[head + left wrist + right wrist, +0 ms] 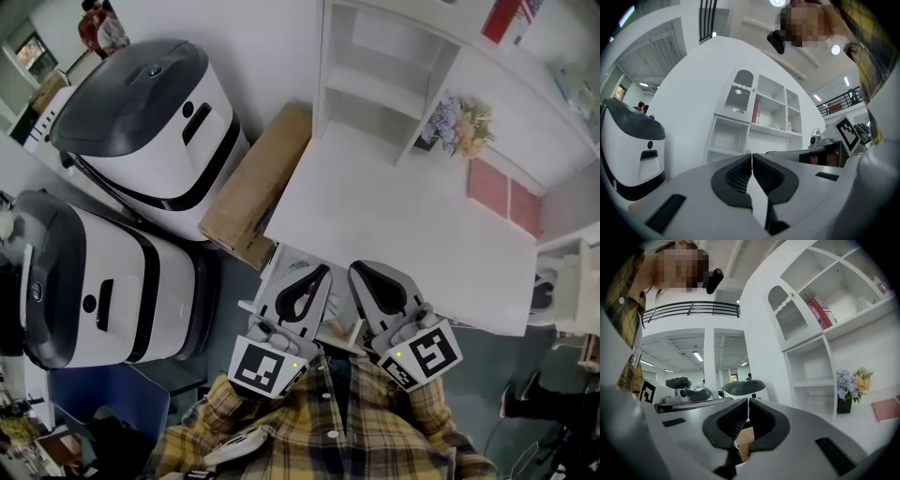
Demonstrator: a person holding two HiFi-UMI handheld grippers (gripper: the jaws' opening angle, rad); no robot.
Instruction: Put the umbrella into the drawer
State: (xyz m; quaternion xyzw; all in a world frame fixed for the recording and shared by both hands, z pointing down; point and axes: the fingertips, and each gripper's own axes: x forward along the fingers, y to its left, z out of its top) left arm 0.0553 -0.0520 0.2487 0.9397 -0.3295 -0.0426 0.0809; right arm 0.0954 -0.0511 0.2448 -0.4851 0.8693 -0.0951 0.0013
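The left gripper (319, 274) and the right gripper (362, 270) sit side by side at the near edge of the white desk (412, 225), close to the person's plaid shirt (319, 422). On each gripper the jaws are closed pad to pad, with nothing between them. No view shows the umbrella, so its position cannot be told.

Noted a buttoned shirt (328, 427) in yellow-and-dark plaid with long sleeves, plus pale grey left gripper (324, 271) and right gripper (355, 270) with black ribbed pads (739, 178), each fitted with a white cube (265, 366) bearing black square markers.
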